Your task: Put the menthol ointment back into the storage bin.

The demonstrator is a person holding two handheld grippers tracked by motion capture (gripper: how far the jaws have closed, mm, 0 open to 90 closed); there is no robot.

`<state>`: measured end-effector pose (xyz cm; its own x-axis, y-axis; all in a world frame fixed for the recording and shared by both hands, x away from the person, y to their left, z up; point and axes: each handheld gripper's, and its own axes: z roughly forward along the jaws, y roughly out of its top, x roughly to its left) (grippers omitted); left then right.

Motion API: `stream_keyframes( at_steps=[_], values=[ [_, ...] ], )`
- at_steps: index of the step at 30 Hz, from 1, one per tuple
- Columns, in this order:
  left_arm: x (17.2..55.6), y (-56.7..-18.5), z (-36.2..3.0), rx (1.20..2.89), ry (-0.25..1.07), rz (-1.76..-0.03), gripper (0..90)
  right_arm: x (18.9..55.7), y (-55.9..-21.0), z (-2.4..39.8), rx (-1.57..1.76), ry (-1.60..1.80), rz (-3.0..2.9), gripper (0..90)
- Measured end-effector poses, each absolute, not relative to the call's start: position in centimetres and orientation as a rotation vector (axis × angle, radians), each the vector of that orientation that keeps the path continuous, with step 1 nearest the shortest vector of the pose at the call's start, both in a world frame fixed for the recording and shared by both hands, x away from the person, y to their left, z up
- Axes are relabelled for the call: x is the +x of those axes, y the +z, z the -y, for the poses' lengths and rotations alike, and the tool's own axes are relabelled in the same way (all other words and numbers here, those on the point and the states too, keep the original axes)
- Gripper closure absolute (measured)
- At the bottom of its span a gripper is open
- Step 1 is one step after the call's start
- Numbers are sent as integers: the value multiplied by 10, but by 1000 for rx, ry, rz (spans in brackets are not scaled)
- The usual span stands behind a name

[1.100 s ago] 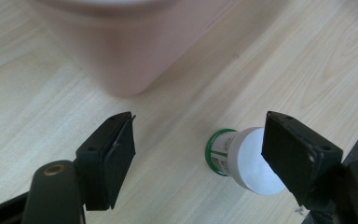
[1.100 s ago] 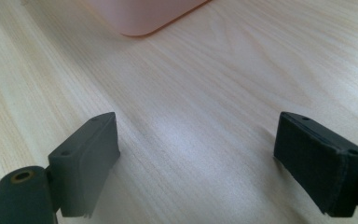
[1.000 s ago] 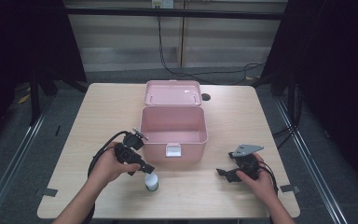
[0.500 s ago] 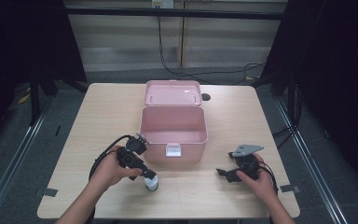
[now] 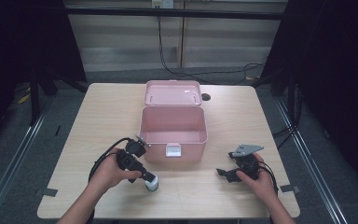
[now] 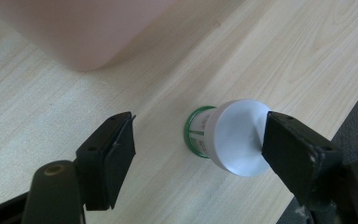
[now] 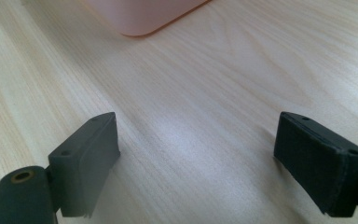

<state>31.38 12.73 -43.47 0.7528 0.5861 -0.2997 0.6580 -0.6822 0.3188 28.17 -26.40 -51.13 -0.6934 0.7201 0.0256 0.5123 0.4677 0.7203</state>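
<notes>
The small round container with a white cap and green-printed label (image 6: 223, 137) stood upright on the pale wood-grain table (image 5: 98, 112), toward its near edge at about seven o'clock from the open pink plastic box (image 5: 173, 129) and just clear of that box's front wall. It looked light and rigid, probably plastic; its smooth, slightly glossy cap and curved wall would likely be slippery, so the safer hold seemed to be across the cylindrical body below the cap, with the pads square to its sides. The left gripper (image 6: 198, 140) hung over it with its black jaws spread wide: one pad lay at or against the cap's edge while the other stood well apart, so nothing was clamped. Being small, the container could tip if one pad pushed before the other arrived. The box had thick, matte, rounded walls, a white latch (image 5: 173, 150) on its front and its lid (image 5: 173, 92) thrown back at twelve o'clock. At about four o'clock from the box, the right gripper (image 7: 196, 154) rested low over bare table, jaws wide apart and empty.
</notes>
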Motion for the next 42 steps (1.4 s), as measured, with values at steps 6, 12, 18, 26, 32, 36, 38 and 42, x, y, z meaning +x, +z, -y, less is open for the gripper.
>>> stream_keyframes(
  at_steps=[6,12,18,26,32,36,38,42],
  values=[
    [312,-432,-125,2566,-241,-932,256,282,-511,264,1053,1053,-2437,133],
    [308,-434,-121,2576,-259,-917,258,282,-511,264,1052,1053,-2437,132],
    [301,-435,-114,2597,-256,-883,259,282,-511,264,1052,1053,-2437,132],
    [299,-436,-110,2640,-243,-871,292,282,-511,264,1053,1052,-2437,132],
    [297,-438,-107,2653,-241,-855,365,282,-511,264,1053,1053,-2437,132],
    [295,-442,-105,2677,-259,-841,401,282,-511,264,1052,1053,-2437,132],
    [294,-442,-104,2704,-258,-823,458,282,-511,264,1052,1053,-2437,132],
    [291,-441,-102,2723,-232,-814,493,282,-511,264,1052,1053,-2438,133]
  ],
)
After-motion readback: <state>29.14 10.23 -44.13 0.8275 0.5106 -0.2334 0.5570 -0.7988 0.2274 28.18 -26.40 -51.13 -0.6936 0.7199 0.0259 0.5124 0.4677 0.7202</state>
